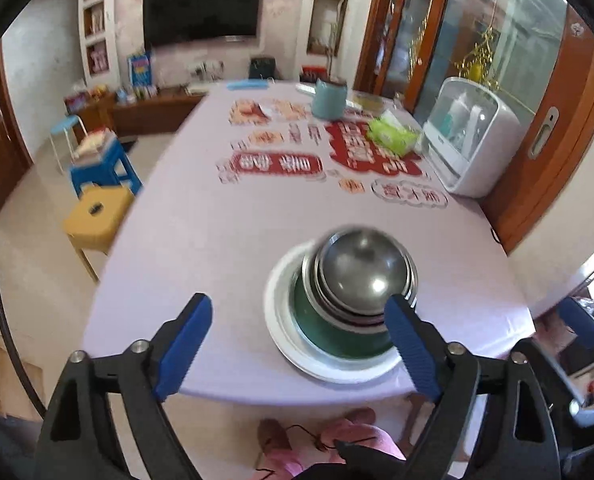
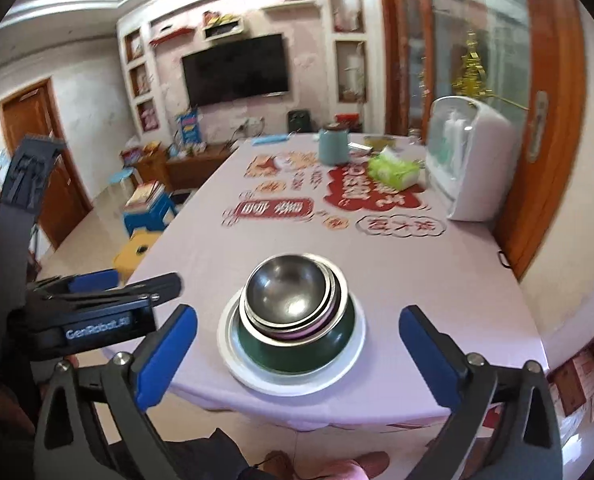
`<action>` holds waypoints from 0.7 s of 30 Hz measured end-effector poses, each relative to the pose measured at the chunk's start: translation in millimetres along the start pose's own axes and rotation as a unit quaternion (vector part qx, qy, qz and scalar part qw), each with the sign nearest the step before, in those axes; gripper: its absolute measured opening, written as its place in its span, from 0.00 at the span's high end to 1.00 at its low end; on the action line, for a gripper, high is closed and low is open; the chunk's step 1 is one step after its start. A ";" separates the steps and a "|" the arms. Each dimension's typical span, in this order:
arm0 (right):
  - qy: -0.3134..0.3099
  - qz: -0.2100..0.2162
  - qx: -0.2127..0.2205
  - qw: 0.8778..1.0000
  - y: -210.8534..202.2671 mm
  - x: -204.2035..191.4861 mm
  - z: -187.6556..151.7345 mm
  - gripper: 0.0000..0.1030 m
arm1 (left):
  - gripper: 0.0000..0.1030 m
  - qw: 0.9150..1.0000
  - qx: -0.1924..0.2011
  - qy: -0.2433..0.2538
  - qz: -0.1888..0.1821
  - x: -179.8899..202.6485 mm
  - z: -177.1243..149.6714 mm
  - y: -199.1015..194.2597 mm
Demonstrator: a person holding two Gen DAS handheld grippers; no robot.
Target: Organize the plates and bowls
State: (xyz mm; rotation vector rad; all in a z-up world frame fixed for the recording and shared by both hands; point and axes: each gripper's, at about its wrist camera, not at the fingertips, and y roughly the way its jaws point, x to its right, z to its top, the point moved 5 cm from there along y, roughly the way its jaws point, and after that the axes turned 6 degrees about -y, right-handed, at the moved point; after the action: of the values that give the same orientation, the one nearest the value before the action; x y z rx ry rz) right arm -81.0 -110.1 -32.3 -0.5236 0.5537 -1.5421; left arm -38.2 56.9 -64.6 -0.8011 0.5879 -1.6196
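Right now both of your tongs hang above the near edge of the bench (image 2: 201, 256), spread wide and grasping nothing. Your left tongs (image 1: 301, 346) show blue pads well apart, with the stack of dishes seen past the right-hand pad; nothing touches either pad. Your right tongs (image 2: 297, 350) frame the same stack between their pads, yet the pads stand clear of it on both sides. No earlier picture is given, so only this released state can be told. The stack sits near the front edge of the lilac-covered bench: a white plate (image 2: 337, 380) at the bottom, a dark green bowl (image 2: 297, 354) on it, and nested steel bowls (image 2: 285, 294) inside that, with a pink rim showing between the steel and the green. In the right wrist view the body of your left tool juts in from the left, beside the plate but apart from it. Farther back on the bench stand a pale blue mug (image 2: 333, 146), a green tissue pack (image 2: 393, 170) and a white appliance with a clear door (image 2: 469, 160) at the right edge. A yellow stool (image 1: 97, 212) and a blue stool (image 1: 105, 164) stand on the floor to the left. Pink slippers (image 1: 353, 436) show below the bench edge.
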 end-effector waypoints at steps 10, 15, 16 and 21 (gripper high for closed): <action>0.058 -0.032 0.014 0.998 -15.7 14.8 -1.2 0.00 | 0.01 0.997 0.069 0.030 -0.003 12.4 15.0 -32.2; 0.069 -0.040 0.006 0.997 -13.4 15.2 -5.2 0.00 | 0.01 0.998 0.061 0.022 0.002 8.0 13.2 -28.9; 0.071 -0.039 0.004 0.997 -12.5 15.2 -6.4 0.00 | 0.01 0.998 0.060 0.022 0.004 8.2 11.3 -28.2; 0.070 -0.029 -0.013 0.997 -4.3 12.1 -10.2 0.00 | 0.01 0.998 0.045 0.030 0.011 9.0 3.7 -22.2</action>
State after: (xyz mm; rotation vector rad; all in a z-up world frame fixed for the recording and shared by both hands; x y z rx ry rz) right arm -91.4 -121.8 -37.6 -0.4581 0.6715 -1.6372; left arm -50.2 52.7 -44.1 -0.6802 0.5612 -1.6417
